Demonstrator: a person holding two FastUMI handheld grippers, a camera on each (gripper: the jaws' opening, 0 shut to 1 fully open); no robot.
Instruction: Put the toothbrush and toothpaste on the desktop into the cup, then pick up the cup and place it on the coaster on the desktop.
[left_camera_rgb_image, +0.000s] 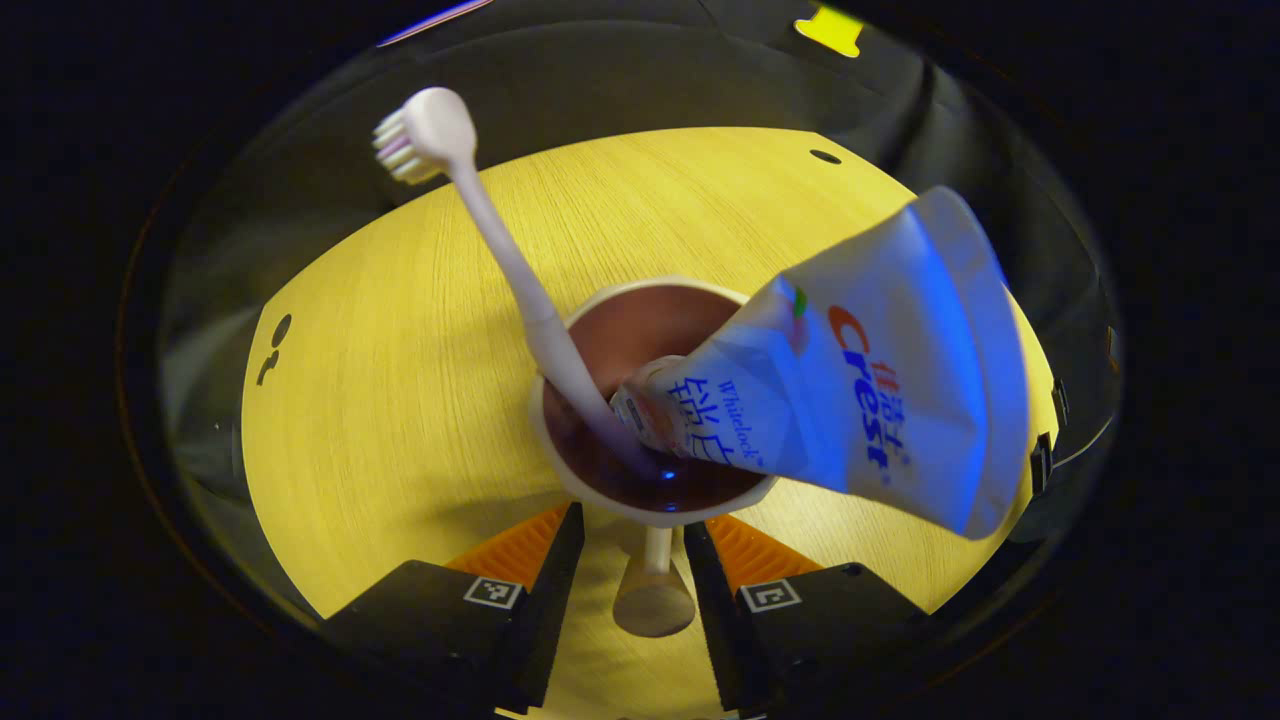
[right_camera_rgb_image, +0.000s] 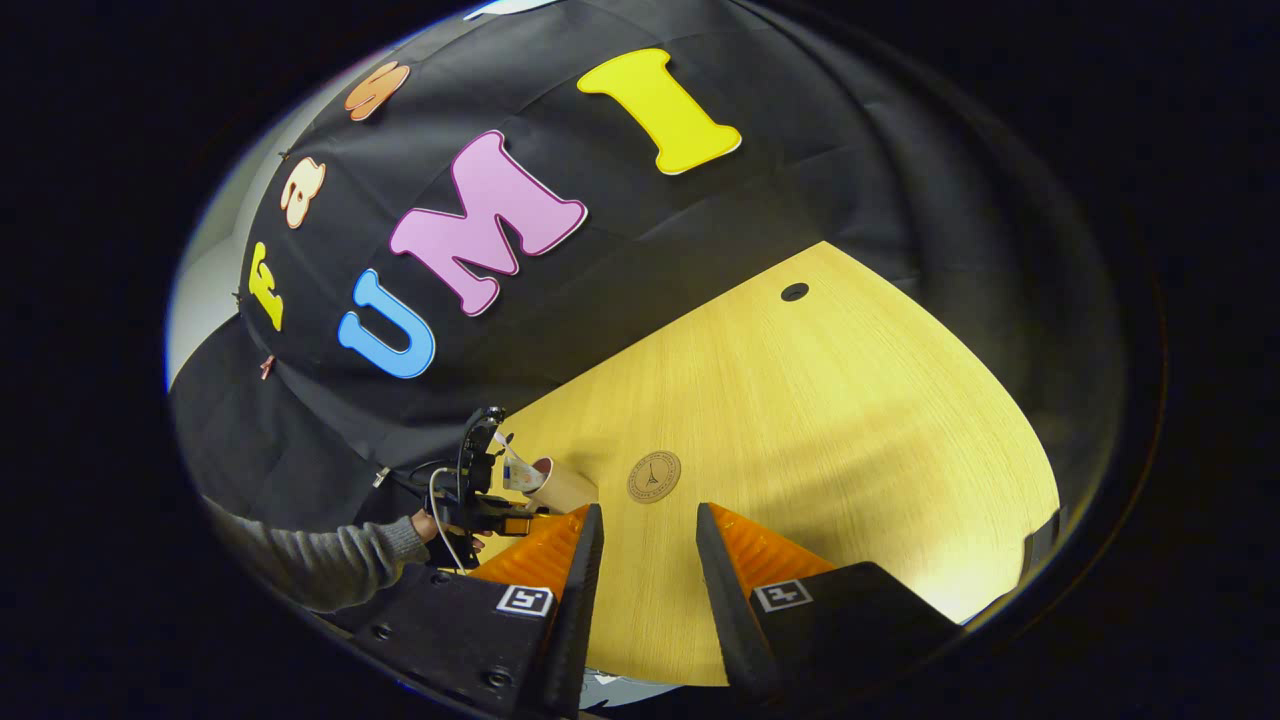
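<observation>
While the cup (left_camera_rgb_image: 655, 400) sits at the centre of the left gripper view with both items already inside, the risk now is all about balance. The toothbrush (left_camera_rgb_image: 500, 260) leans out toward the upper left of the frame, head high above the rim, and the toothpaste (left_camera_rgb_image: 860, 380) slumps out to the right, most of its bulk hanging past the rim. That load looks top-heavy and lopsided.

The left hand-held gripper (left_camera_rgb_image: 655, 560) has its fingers standing on either side of the cup's near wall, at the lower middle of the frame. Whether both fingers actually press the wall I cannot tell. A grip low on one side could let the cup tilt under the tube's weight, spilling either item onto the bench (left_camera_rgb_image: 400, 400).

In the right gripper view, the coaster (right_camera_rgb_image: 654, 476) lies flat on the bench just above centre, with the cup a little to its left in the frame, near but apart. A tilted set-down could catch the coaster's edge and tip the cup.

The right hand-held gripper (right_camera_rgb_image: 650, 570) is spread apart and carries nothing, hanging over bare bench below the coaster in the frame.
</observation>
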